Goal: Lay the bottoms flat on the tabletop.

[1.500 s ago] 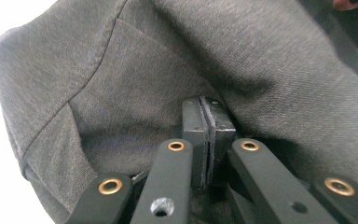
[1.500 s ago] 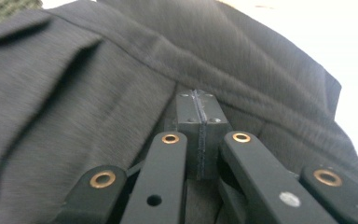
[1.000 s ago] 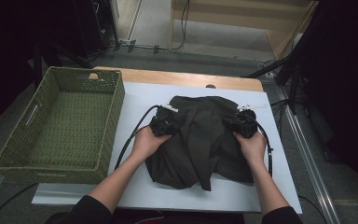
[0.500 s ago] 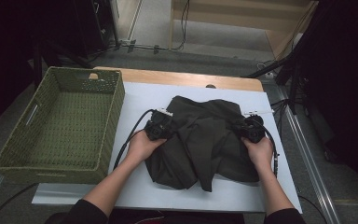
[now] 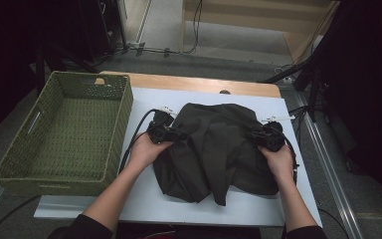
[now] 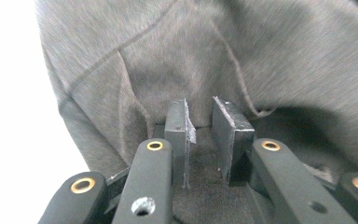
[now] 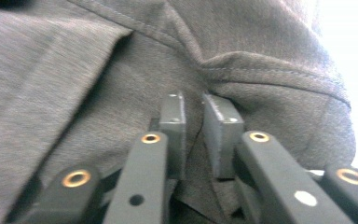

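From the high view, the garment (image 5: 219,149) lies spread and rumpled on the white surface (image 5: 144,204), with the left claw (image 5: 179,134) at its left edge and the right claw (image 5: 253,137) at its right edge, each pointing inward at the cloth. Left of the left claw stands the basket (image 5: 59,134), close by, with only a narrow strip of bare surface between. Right of the right claw a slim white margin runs to the surface's edge. Toward the person, bare surface lies open below the garment's hem. The cloth is dark olive-grey, folded over itself down the middle, its lower edge uneven. In the left gripper view, the left claw (image 6: 200,135) stands a little open, its jaws having just been parting; a small gap shows between the pads (image 6: 179,128), with the cloth (image 6: 205,60) lying under and ahead of them, not pinched. To the claw's left the white surface (image 6: 9,93) is bare. In the right gripper view, the right claw (image 7: 193,133) likewise stands slightly open, just parted, cloth (image 7: 98,84) with a stitched seam ahead and beneath, nothing clamped. Bright surface (image 7: 354,60) shows to its right.
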